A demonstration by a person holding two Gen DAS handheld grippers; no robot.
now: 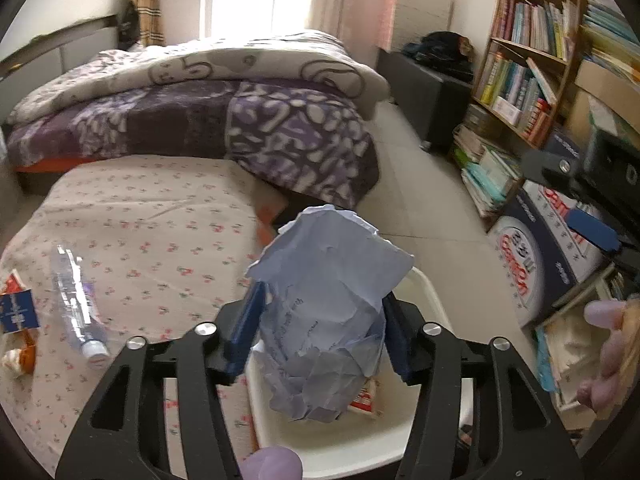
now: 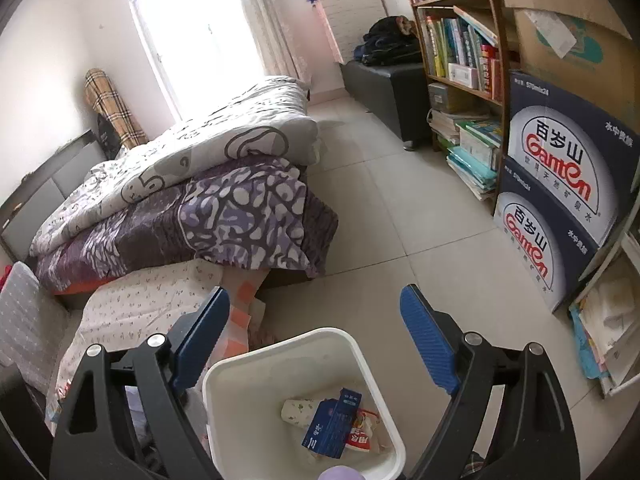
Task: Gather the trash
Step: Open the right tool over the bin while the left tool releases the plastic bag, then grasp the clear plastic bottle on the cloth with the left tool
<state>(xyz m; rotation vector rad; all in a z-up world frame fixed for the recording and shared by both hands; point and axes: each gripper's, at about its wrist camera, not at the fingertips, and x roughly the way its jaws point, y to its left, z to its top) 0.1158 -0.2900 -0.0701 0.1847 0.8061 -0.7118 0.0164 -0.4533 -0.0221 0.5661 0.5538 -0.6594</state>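
Note:
My left gripper [image 1: 320, 328] is shut on a crumpled ball of pale blue paper [image 1: 328, 304] and holds it over the white trash bin [image 1: 430, 292]. My right gripper [image 2: 316, 344] is open and empty above the same bin [image 2: 248, 364], which holds a blue carton [image 2: 332, 420], a paper cup [image 2: 296, 410] and a red-and-white wrapper [image 2: 362, 430]. On the floral sheet in the left wrist view lie an empty plastic bottle [image 1: 76, 304], a blue-and-red carton [image 1: 18, 306] and a small orange scrap [image 1: 20, 356]. The right gripper's blue pad [image 1: 592, 228] shows at the right in the left wrist view.
The bed with a purple patterned quilt [image 2: 224, 208] lies behind the floral sheet [image 1: 140, 220]. Tiled floor [image 2: 392, 208] runs to the right. A bookshelf [image 2: 460, 60] and stacked water boxes [image 2: 560, 184] stand along the right wall, with a dark bench [image 2: 384, 76] further back.

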